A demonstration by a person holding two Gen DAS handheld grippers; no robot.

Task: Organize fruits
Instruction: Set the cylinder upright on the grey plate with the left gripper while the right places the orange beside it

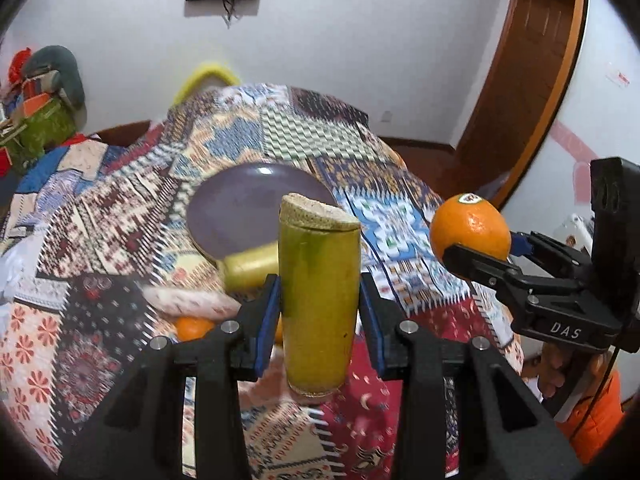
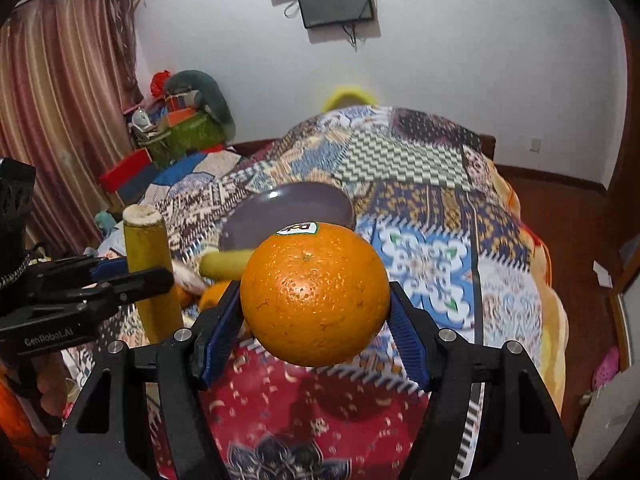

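My left gripper (image 1: 320, 308) is shut on a yellow-green sugarcane piece (image 1: 318, 300) and holds it upright above the patterned quilt; both also show in the right wrist view, gripper (image 2: 132, 274), cane (image 2: 150, 272). My right gripper (image 2: 316, 320) is shut on a large orange (image 2: 316, 292) with a sticker on top, held in the air; it also shows in the left wrist view (image 1: 470, 234). A purple plate (image 1: 240, 208) (image 2: 288, 210) lies on the quilt beyond. A second yellow cane piece (image 1: 250, 268) (image 2: 224, 262) lies at its near rim. Small oranges (image 1: 194, 328) (image 2: 214, 294) lie near it.
The patchwork quilt (image 1: 100, 240) covers a bed. A pinkish patterned item (image 1: 188, 300) lies by the small oranges. Clutter (image 2: 180, 124) is piled at the back left by a curtain (image 2: 60, 100). A wooden door (image 1: 532, 80) stands at the right.
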